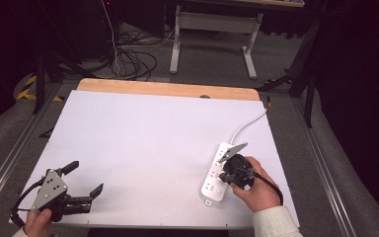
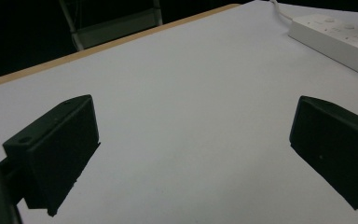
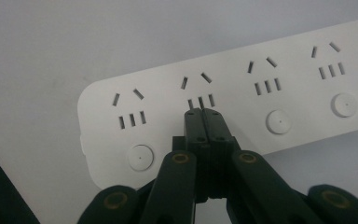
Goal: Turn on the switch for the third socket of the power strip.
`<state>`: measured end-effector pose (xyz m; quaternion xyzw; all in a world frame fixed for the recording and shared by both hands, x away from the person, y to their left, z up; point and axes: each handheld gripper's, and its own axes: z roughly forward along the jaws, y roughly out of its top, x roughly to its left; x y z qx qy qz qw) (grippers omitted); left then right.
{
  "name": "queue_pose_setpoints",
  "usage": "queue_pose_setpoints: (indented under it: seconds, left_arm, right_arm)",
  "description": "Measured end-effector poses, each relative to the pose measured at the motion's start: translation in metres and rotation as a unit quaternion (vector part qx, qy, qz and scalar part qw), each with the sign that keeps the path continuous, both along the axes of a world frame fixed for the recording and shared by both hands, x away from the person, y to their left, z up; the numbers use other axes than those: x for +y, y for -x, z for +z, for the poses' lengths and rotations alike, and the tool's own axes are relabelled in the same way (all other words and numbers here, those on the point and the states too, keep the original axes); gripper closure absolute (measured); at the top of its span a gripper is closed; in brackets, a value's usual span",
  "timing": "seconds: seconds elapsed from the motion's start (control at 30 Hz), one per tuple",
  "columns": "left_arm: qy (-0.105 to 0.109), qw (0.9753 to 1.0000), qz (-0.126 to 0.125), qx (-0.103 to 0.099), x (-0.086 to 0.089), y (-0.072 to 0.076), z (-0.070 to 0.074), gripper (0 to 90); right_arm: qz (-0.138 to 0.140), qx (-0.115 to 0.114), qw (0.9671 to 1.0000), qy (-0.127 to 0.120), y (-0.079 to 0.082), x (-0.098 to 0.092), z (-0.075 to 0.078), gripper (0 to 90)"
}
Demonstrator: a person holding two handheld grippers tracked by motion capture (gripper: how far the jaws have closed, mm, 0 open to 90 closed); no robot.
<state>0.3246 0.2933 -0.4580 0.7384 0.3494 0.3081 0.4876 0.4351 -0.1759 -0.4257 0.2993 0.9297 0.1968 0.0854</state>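
Pressed flat together, the black fingers (image 3: 204, 122) of the right gripper (image 1: 231, 171) rest their tips over the white power strip (image 3: 242, 88), just below the second socket from its near end (each socket has a round button beside it). That strip lies on the right part of the white table (image 1: 143, 143), its cord (image 1: 246, 123) running off toward the far edge. At the near-left corner the left gripper (image 1: 85, 178) sits low over bare table with jaws spread wide, holding nothing.
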Motion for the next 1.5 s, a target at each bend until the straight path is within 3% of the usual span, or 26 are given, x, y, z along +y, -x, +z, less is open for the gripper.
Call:
queue_pose_setpoints:
  seconds: [0.5,1.0,1.5]
  left_arm:
    - [0.001,1.0,-0.001,0.002,-0.0003,-0.0002,-0.0002,1.7]
    - [0.001,1.0,-0.002,0.002,-0.0005,-0.0003,-0.0004,1.7]
    - [0.0,1.0,-0.002,0.002,-0.0011,0.0003,-0.0005,1.7]
  right_arm:
    - [-0.011,-0.008,0.9999,-0.004,-0.0042,-0.003,-0.0036,90.0]
    - [-0.017,0.0,0.9997,-0.018,-0.0052,-0.0068,-0.0069,90.0]
    - [-0.02,0.0,0.9998,-0.004,-0.0044,-0.0037,-0.0081,90.0]
